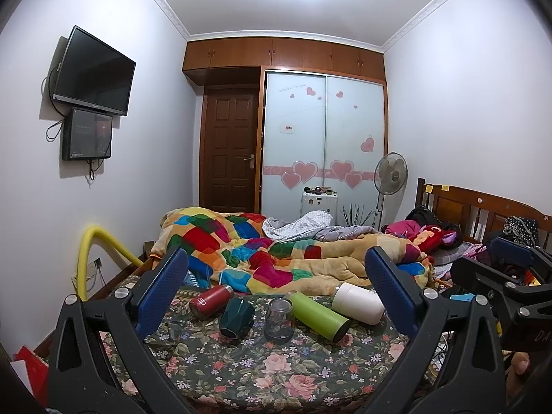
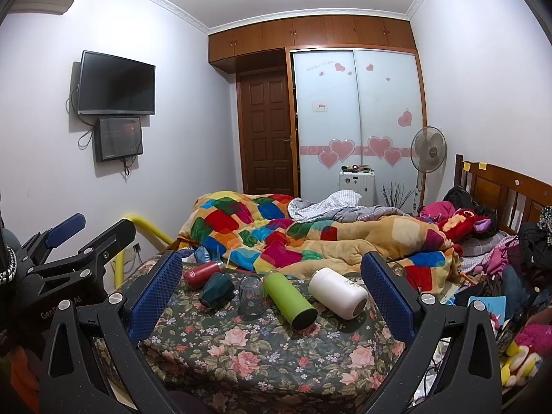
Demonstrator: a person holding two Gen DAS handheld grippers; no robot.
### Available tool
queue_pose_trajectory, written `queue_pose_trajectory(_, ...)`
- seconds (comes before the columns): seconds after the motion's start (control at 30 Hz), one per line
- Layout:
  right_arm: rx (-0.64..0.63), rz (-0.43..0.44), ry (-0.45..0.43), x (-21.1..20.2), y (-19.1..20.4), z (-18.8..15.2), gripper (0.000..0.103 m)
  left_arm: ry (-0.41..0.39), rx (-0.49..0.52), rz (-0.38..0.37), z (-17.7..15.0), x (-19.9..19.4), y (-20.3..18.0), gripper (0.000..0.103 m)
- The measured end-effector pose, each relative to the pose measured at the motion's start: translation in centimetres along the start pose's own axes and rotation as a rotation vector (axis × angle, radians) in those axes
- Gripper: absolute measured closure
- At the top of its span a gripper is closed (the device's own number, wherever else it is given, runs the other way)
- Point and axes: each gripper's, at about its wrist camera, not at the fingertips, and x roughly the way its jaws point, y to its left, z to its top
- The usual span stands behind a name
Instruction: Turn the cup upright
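Five vessels in a row on the bed

From left to right, a flask (image 1: pixel 210 301), mug (image 1: pixel 236 316), glass (image 1: pixel 278 318), bottle (image 1: pixel 317 314) and tumbler (image 1: pixel 358 303) are ranged on the bedspread (image 1: pixel 241 369), before the quilt (image 1: pixel 276 252).

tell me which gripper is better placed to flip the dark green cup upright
Left, marginally. The dark green cup lies tipped toward the left gripper side of its open span; for the right gripper it sits near the left finger. Both are open and apart from it.
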Motion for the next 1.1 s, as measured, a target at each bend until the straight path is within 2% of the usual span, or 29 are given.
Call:
queue_pose_trajectory(0.53,0.001,-0.001,0.004,0.2,0.0,-0.1,0.000,0.002,0.001,0.000,-0.2,-0.1,0.0,0.000)
queue_pose_trajectory(0.73,0.009,-0.005,0.023,1.1,-0.8,-0.6,0.000,0.023,-0.002,0.007,-0.7,1.3,0.3,0.000)
queue_pose_trajectory(0.93,0.011,-0.017,0.066,3.1,-1.5,-1.0,0.000,0.098,-0.028,0.017,-2.1,4.6,1.7,0.000)
queue_pose_trajectory(1.1,0.020,-0.032,0.118,5.3,-2.5,-1.7,0.000,0.237,-0.023,0.068,-4.9,10.3,3.5,0.000)
